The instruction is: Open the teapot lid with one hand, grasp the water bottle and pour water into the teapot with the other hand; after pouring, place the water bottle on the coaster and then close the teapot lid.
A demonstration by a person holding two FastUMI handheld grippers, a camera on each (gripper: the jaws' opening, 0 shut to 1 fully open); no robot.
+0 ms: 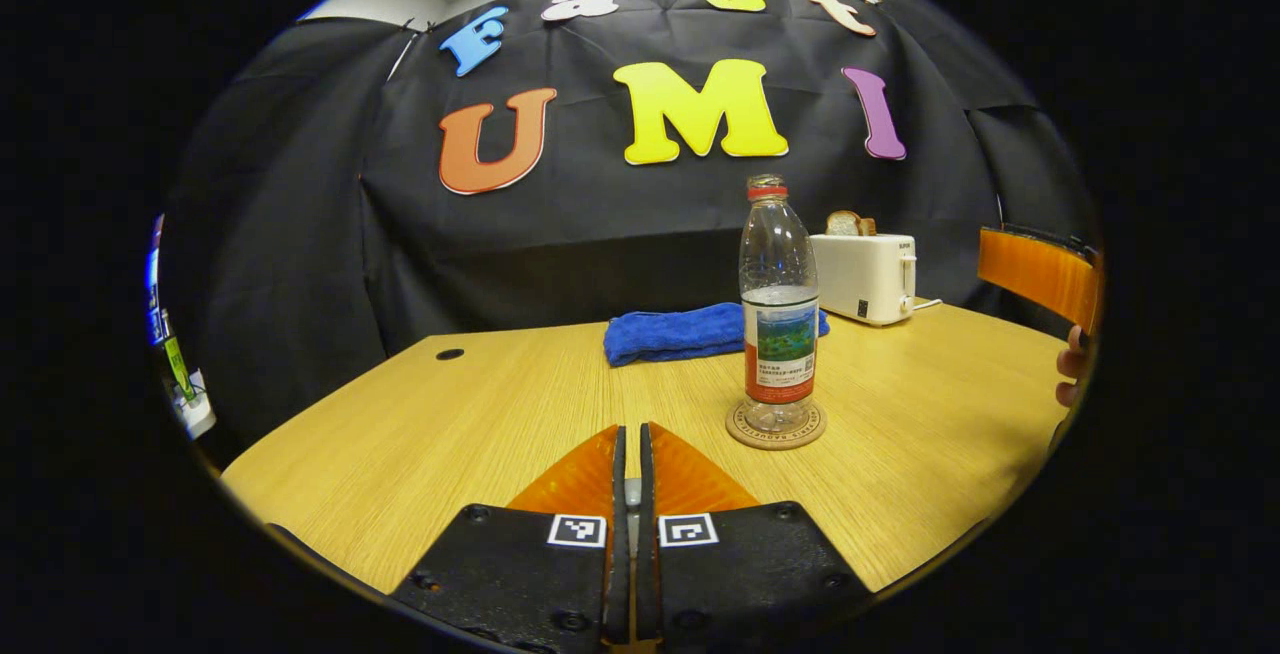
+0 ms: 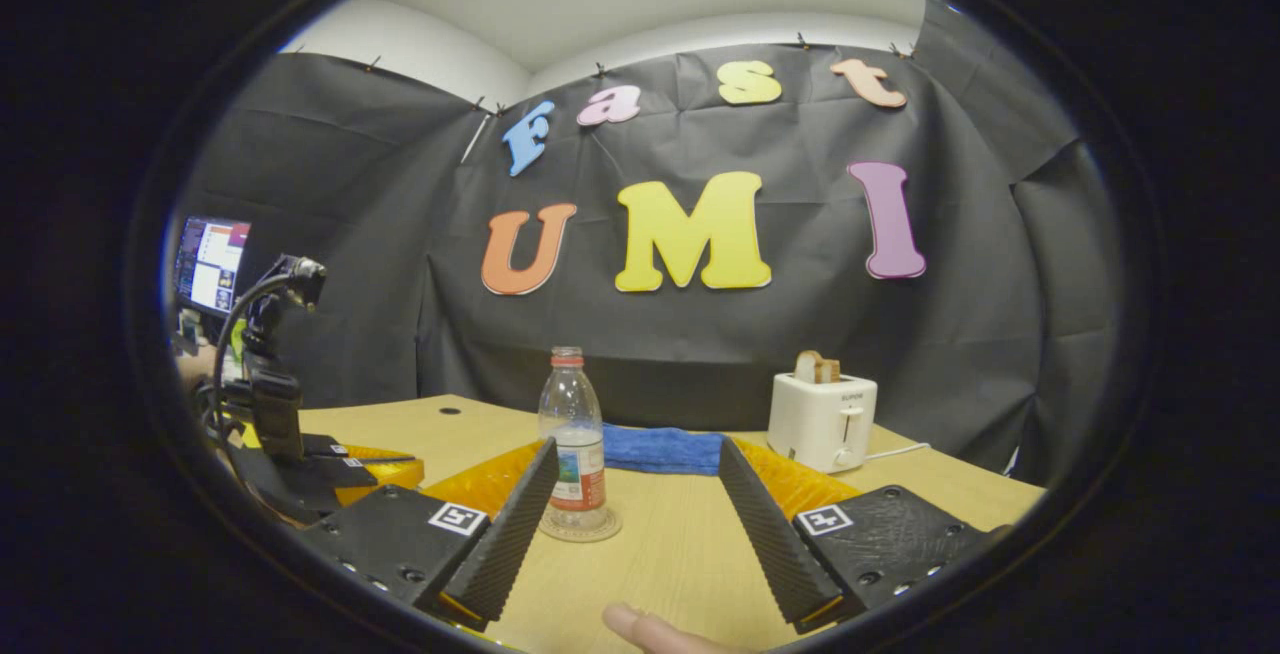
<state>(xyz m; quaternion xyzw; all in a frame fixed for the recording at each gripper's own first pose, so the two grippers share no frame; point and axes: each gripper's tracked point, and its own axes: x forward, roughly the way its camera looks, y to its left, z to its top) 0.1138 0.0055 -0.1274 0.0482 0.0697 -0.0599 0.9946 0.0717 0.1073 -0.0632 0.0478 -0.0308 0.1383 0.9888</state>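
Note:
A clear water bottle [image 1: 779,314] with a red ring at its neck and a printed label stands upright on a round cork coaster [image 1: 740,431]. It is about half full. My left gripper [image 1: 628,429] hangs low over the table just left of the coaster, shut with nothing between its fingers. In the right gripper view the bottle [image 2: 572,434] and coaster [image 2: 590,532] sit ahead, behind the left finger of my right gripper [image 2: 637,449]. That gripper is open and holds nothing. The left gripper [image 2: 395,464] lies at the left of this view.
A white toaster [image 1: 865,277] holding bread stands at the back right of the wooden table [image 1: 500,414]. A folded blue towel [image 1: 670,332] lies behind the bottle. A monitor [image 2: 210,264] glows at far left. A person's fingertip [image 2: 650,629] pokes in below.

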